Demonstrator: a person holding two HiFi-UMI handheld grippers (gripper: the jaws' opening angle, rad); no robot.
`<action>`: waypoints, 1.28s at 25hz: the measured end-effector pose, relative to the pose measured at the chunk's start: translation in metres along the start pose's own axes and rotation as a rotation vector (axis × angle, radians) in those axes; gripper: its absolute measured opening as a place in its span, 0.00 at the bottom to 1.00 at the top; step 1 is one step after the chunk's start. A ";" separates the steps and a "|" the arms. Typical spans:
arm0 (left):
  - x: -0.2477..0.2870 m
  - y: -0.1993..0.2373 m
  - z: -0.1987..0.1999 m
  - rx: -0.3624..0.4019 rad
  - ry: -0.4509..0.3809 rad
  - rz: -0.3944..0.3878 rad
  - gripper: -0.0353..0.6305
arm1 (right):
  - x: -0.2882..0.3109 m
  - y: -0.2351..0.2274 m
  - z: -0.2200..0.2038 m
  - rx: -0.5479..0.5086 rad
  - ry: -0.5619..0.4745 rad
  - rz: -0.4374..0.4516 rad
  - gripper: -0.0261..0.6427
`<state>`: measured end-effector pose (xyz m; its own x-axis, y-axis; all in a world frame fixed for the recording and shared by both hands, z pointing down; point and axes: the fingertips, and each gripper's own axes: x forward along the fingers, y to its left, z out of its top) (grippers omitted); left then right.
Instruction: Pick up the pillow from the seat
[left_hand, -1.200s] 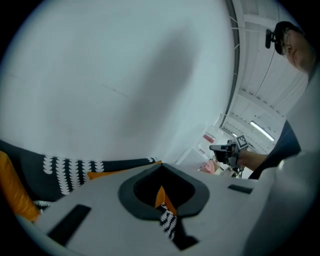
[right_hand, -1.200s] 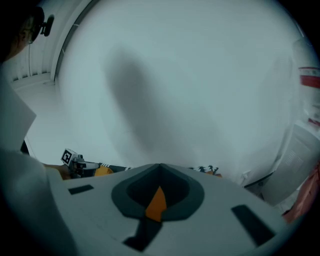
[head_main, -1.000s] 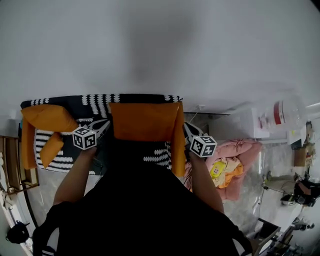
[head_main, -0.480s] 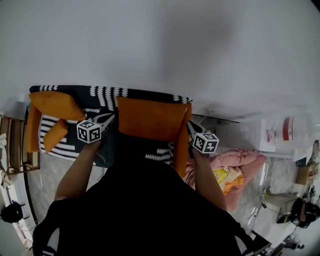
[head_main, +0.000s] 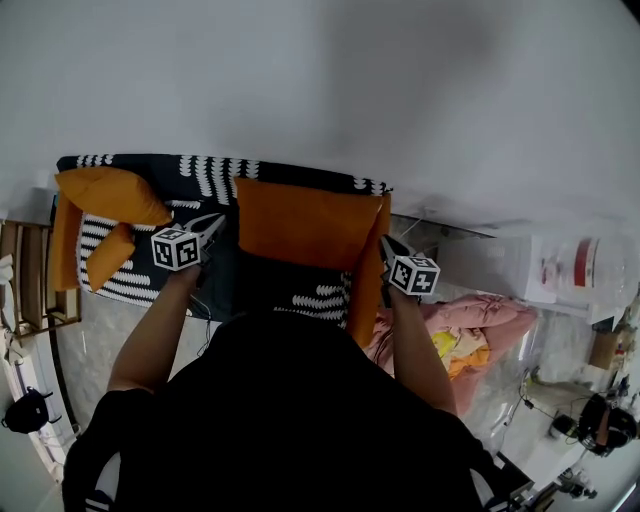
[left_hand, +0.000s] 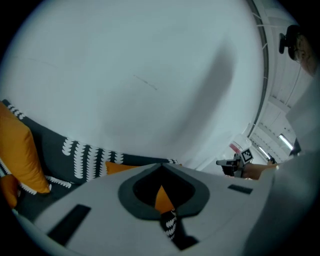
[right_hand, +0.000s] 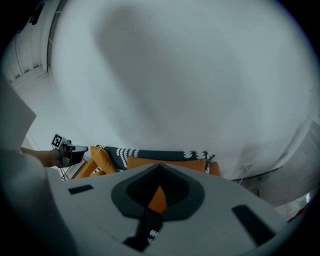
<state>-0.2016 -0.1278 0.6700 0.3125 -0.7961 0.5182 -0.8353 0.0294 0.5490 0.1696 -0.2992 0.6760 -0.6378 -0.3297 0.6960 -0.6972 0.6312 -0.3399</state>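
Note:
A big orange pillow (head_main: 300, 225) stands against the back of a seat covered in black-and-white patterned fabric (head_main: 215, 175). My left gripper (head_main: 213, 227) is at the pillow's left edge and my right gripper (head_main: 388, 245) is at its right edge. Both are shut, with nothing seen between the pads. In the left gripper view the shut jaws (left_hand: 161, 167) point over the pillow's top edge (left_hand: 122, 168), and the right gripper (left_hand: 235, 162) shows beyond. In the right gripper view the shut jaws (right_hand: 159, 166) face the pillow (right_hand: 170, 163).
A second orange pillow (head_main: 110, 195) and a smaller one (head_main: 108, 255) lie at the seat's left end. A pink heap of bedding (head_main: 470, 330) lies on the floor to the right, near a white bottle (head_main: 575, 270). A wooden rack (head_main: 25, 290) stands at left. A white wall is behind.
Both grippers have come down a little beside the orange pillow, the right one more. Their jaws stay shut.

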 end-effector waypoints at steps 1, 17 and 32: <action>0.003 0.005 -0.002 -0.007 0.006 0.006 0.07 | 0.003 -0.003 -0.003 0.005 0.009 -0.004 0.04; 0.060 0.041 -0.026 -0.056 0.076 0.056 0.07 | 0.059 -0.052 -0.023 0.059 0.051 -0.054 0.09; 0.092 0.099 -0.049 -0.065 0.141 0.167 0.07 | 0.108 -0.092 -0.031 0.095 0.092 -0.099 0.13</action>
<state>-0.2340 -0.1682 0.8040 0.2364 -0.6848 0.6893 -0.8510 0.1965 0.4870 0.1750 -0.3709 0.8020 -0.5351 -0.3184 0.7824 -0.7854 0.5286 -0.3221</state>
